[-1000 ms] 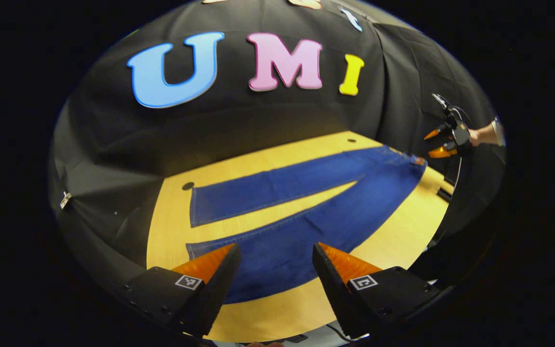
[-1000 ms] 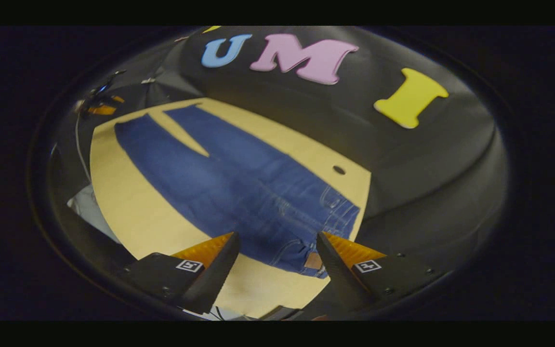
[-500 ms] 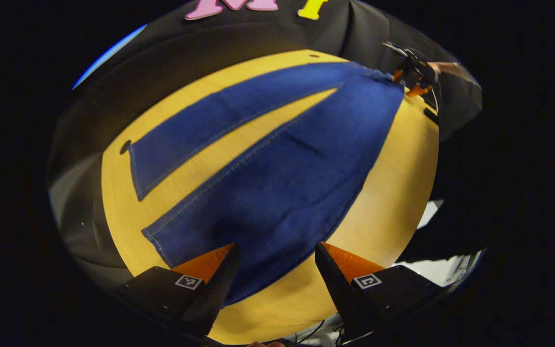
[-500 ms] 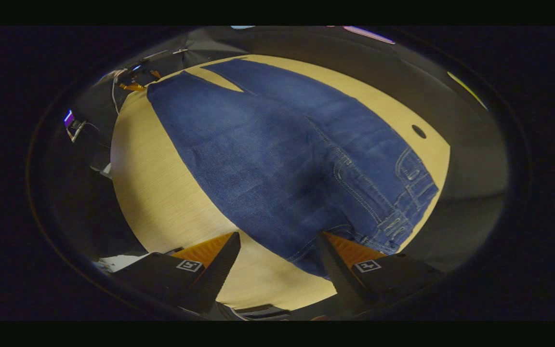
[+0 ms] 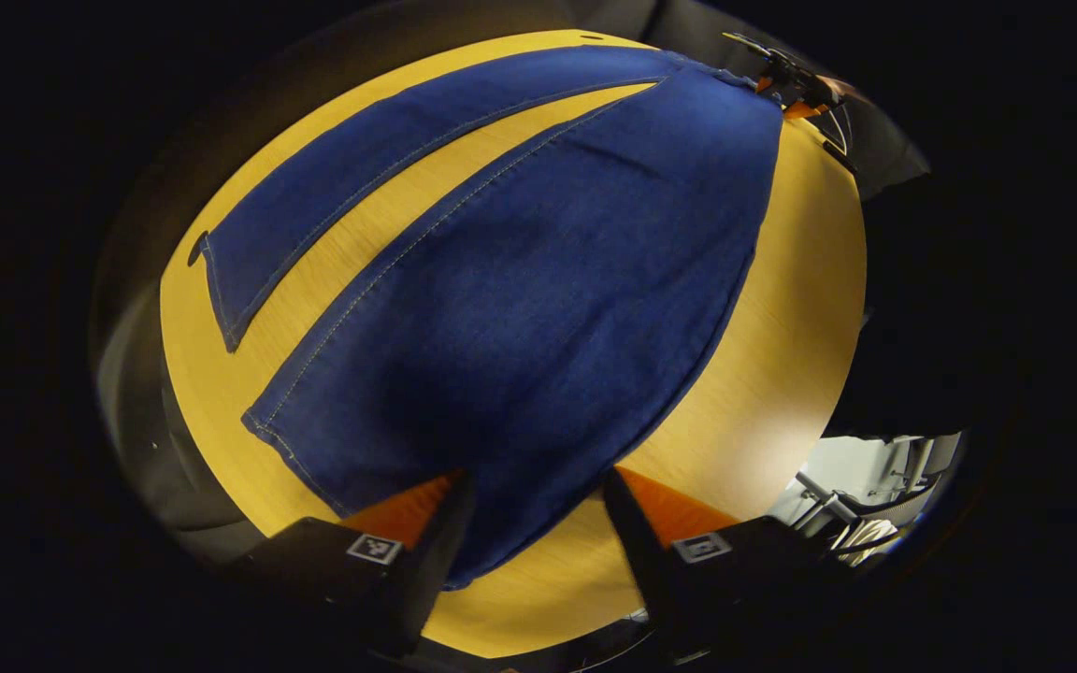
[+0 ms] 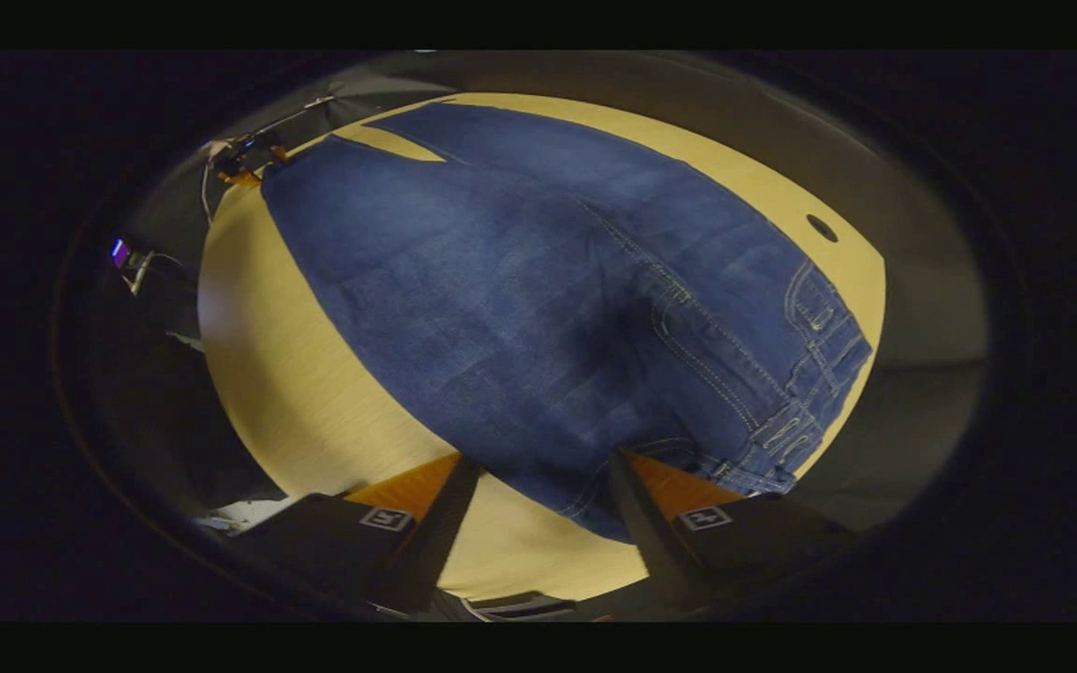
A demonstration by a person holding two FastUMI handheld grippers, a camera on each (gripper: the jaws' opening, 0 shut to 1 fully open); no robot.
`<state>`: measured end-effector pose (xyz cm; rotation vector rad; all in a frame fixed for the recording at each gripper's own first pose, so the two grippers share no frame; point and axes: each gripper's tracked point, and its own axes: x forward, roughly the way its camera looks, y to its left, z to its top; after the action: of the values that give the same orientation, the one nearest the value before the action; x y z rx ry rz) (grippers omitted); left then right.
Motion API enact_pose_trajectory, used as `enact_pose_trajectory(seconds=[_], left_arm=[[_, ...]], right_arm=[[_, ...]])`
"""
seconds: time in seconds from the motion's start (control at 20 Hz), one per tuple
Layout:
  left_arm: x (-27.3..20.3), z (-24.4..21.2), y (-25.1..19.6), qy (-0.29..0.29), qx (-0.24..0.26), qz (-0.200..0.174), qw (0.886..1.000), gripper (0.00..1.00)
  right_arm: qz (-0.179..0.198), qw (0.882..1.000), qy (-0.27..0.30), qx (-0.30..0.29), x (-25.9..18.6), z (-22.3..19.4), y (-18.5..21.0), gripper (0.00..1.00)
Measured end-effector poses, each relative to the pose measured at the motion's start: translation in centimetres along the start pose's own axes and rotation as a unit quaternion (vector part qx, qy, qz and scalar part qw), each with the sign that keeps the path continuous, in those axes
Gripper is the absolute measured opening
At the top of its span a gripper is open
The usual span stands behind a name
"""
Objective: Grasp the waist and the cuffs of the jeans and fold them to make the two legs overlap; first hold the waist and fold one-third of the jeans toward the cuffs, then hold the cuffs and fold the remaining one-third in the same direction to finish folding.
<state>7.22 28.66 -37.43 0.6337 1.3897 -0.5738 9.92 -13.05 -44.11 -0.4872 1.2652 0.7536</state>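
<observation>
Blue jeans (image 5: 538, 280) lie flat on a yellow wooden table (image 5: 782, 318), legs spread in a narrow V. In the left gripper view my left gripper (image 5: 534, 528) is open low over the near leg's cuff (image 5: 389, 467), its fingers standing on either side of the hem corner. The far leg's cuff (image 5: 221, 280) lies at the left. In the right gripper view my right gripper (image 6: 543, 509) is open over the near corner of the waistband (image 6: 782, 411), denim between its fingers. Each gripper appears small at the jeans' far end: right (image 5: 786, 84), left (image 6: 239, 164).
A round hole (image 6: 820, 227) sits in the table beyond the waistband. Black cloth walls close in behind the table. Off the table's near edge are pale objects (image 5: 875, 505) and a small lit device (image 6: 122, 254).
Both grippers have tilted down and come much closer to the jeans. The denim now lies between each pair of fingers. The right gripper's fingers have narrowed slightly.
</observation>
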Motion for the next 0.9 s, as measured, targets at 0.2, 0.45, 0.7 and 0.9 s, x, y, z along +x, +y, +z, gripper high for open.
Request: enact_pose_trajectory(seconds=[0.2,0.45,0.7,0.9], left_arm=[[0.0,1.1,1.0,0.003,-0.026,0.010,1.000,0.07],[-0.9,2.8,2.7,-0.036,-0.102,0.026,0.994,0.06],[-4.1,5.4,5.0,-0.091,-0.165,0.047,0.981,0.06],[-9.2,9.0,7.6,-0.149,-0.222,0.070,0.961,0.06]], right_arm=[[-0.023,0.995,-0.012,0.096,1.1,1.5,-1.2,0.12],[-0.031,0.989,-0.043,0.142,0.0,2.2,-1.2,0.08],[-0.045,0.978,-0.107,0.174,-3.2,4.6,-2.3,0.12],[-0.071,0.964,-0.174,0.190,-6.7,8.3,-4.2,0.07]])
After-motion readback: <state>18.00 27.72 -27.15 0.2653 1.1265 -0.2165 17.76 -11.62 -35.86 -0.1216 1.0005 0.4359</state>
